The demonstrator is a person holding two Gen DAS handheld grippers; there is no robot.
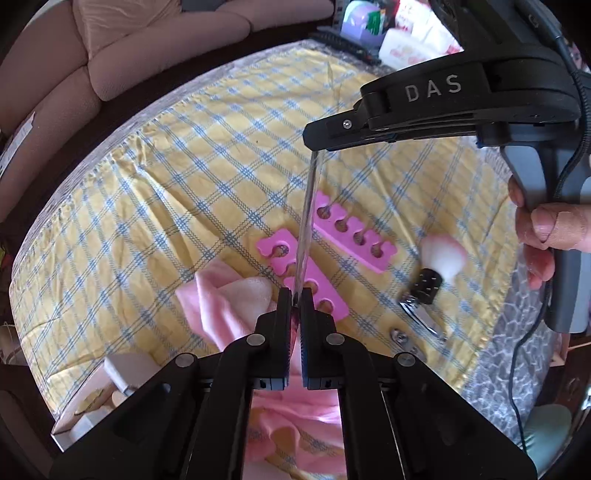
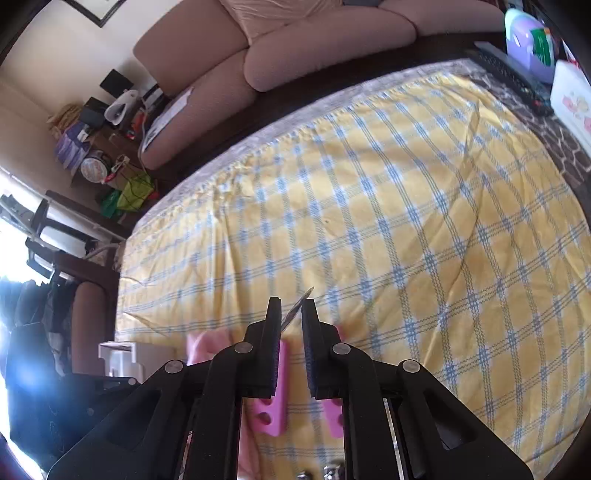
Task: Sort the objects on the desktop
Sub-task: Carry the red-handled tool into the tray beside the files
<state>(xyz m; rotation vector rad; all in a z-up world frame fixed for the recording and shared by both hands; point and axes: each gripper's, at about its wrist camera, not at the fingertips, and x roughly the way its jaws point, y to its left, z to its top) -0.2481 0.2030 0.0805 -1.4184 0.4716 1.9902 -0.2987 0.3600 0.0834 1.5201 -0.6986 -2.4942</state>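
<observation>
My left gripper (image 1: 294, 295) is shut on one end of a thin clear stick (image 1: 308, 218), likely a nail file, held above the yellow checked tablecloth (image 1: 184, 166). My right gripper (image 1: 314, 142) comes in from the upper right and pinches the stick's far end. In the right wrist view my right gripper (image 2: 291, 306) holds the stick's tip (image 2: 295, 310) between nearly closed fingers. Below lie two pink toe separators (image 1: 354, 232) (image 1: 284, 254), a pink cloth (image 1: 225, 302), a white makeup brush (image 1: 439, 258) and metal nail clippers (image 1: 421, 317).
A white box (image 1: 122, 373) sits at the table's left front edge. A beige sofa (image 2: 295, 48) stands beyond the far edge. Boxes and a purple container (image 1: 362, 22) crowd the far right corner. A cable (image 1: 524, 354) hangs from the right gripper handle.
</observation>
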